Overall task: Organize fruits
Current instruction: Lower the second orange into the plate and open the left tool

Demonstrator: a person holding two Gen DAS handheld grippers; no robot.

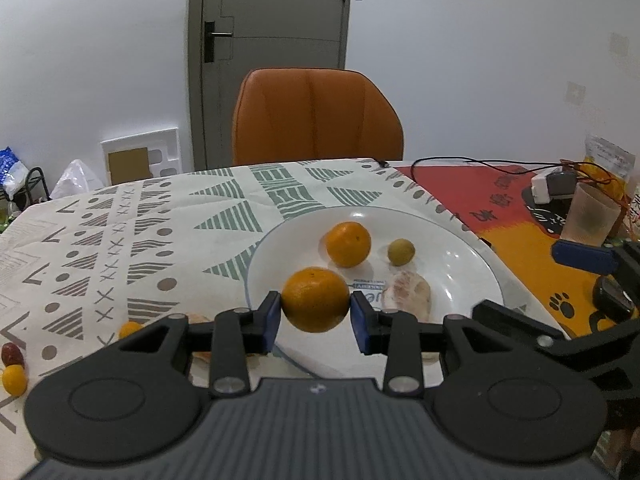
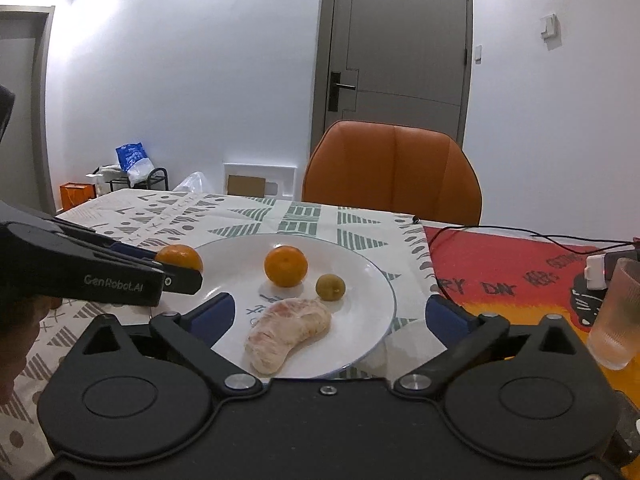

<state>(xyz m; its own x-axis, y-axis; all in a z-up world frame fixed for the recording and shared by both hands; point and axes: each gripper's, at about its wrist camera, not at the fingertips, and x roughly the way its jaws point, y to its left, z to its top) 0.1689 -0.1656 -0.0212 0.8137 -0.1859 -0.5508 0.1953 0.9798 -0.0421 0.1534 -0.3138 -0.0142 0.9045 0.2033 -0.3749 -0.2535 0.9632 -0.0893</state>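
— Left gripper (image 1: pixel 315 322)?
— Clamped on an orange (image 1: pixel 316 299), both blue pads pressed to its sides, held above the near-left rim of the white plate (image 1: pixel 460 264).
— Right gripper (image 2: pixel 328 322)?
— Spread wide, nothing between the pads; poised over the plate's near edge, just short of the peeled pomelo segment (image 2: pixel 288 334).
— On the plate?
— A second orange (image 2: pixel 285 266) toward the far side, a small green fruit (image 2: pixel 330 287) just right of it, the pomelo segment nearest the near rim. All three apart from one another.
— Off the plate?
— Toward the bench's left edge: two small kumquats (image 1: pixel 14 379) and a red date (image 1: pixel 12 354), on the patterned cloth (image 1: pixel 120 240). The date touches the nearer kumquat.
— Right side of the bench?
— A frosted cup (image 2: pixel 616 316) on a red-and-orange mat (image 2: pixel 520 272), well apart from the plate.
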